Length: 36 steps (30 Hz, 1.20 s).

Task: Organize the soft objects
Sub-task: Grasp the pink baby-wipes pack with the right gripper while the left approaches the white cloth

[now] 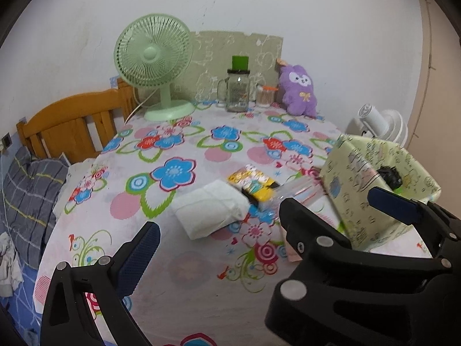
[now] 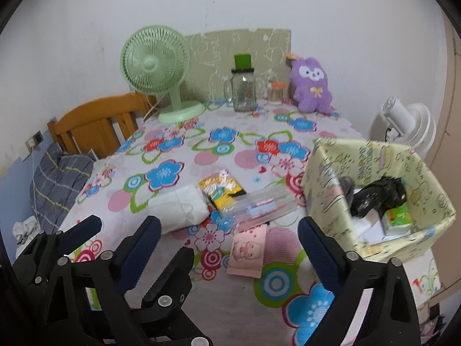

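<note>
Inventory of the flowered tablecloth (image 2: 178, 262), taken left to right and placed relative to the patterned storage box (image 2: 432, 196).

- Left gripper (image 2: 122, 225) — tongs spread, nothing between them; well left of the box.
- White tissue pack (image 2: 180, 206) — lying flat, long axis running from near-left to far-right; left of the box.
- Yellow snack packet (image 2: 220, 189) — touching the tissue pack; its long axis is angled toward the box.
- Clear plastic pouch (image 2: 262, 204) — lying between the packet and the box, long axis pointed at the box wall.
- Pink card (image 2: 247, 252) — nearer than the pouch, long axis running near to far.
- Right gripper (image 2: 230, 233) — tongs spread wide, empty, just left of the box.
- Box contents — a black bag (image 2: 377, 196) and a green packet (image 2: 399, 216) are already stowed.

Step judged in hand: approach for a further pick. A descent onto one loose item, a closing across its short axis and a carry rightward into the box are called for.
</note>
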Each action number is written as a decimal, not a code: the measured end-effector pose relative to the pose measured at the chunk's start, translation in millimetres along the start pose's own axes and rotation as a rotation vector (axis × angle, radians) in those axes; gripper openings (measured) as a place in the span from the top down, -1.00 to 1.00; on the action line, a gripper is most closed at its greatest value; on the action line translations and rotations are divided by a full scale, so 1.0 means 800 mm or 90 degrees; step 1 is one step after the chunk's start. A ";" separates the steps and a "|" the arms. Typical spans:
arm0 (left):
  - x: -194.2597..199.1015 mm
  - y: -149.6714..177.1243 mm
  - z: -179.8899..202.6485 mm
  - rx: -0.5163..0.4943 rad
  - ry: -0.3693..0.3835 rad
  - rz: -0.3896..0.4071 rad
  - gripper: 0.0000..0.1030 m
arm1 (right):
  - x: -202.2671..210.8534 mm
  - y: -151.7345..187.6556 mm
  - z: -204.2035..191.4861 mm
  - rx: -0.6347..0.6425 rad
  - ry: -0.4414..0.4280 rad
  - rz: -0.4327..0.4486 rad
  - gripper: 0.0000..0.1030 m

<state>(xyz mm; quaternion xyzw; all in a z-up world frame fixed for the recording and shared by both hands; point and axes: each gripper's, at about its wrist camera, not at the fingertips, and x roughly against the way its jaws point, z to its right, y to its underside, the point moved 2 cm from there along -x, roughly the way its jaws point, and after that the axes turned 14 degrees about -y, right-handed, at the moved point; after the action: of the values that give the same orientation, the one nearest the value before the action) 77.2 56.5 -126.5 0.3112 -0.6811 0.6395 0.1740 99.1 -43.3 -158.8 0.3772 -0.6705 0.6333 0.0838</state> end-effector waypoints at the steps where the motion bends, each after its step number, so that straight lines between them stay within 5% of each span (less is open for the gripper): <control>1: -0.004 0.002 -0.001 -0.002 -0.003 -0.005 -0.99 | -0.007 0.002 0.000 -0.001 -0.001 -0.008 -0.82; 8: -0.036 0.014 -0.003 -0.004 -0.003 -0.039 -0.97 | -0.040 0.013 0.003 -0.009 -0.002 -0.042 -0.59; 28: -0.096 0.031 0.017 -0.045 0.021 -0.109 -0.94 | -0.107 0.032 0.035 -0.042 0.019 -0.125 -0.39; 36: -0.106 0.034 0.019 -0.041 0.007 -0.126 -0.94 | -0.114 0.032 0.041 -0.013 0.049 -0.135 0.14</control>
<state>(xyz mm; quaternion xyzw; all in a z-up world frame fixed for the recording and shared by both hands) 124.9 57.9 -203.0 0.3674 -0.6664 0.5986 0.2502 159.4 -38.7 -238.8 0.4203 -0.6297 0.6279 0.1802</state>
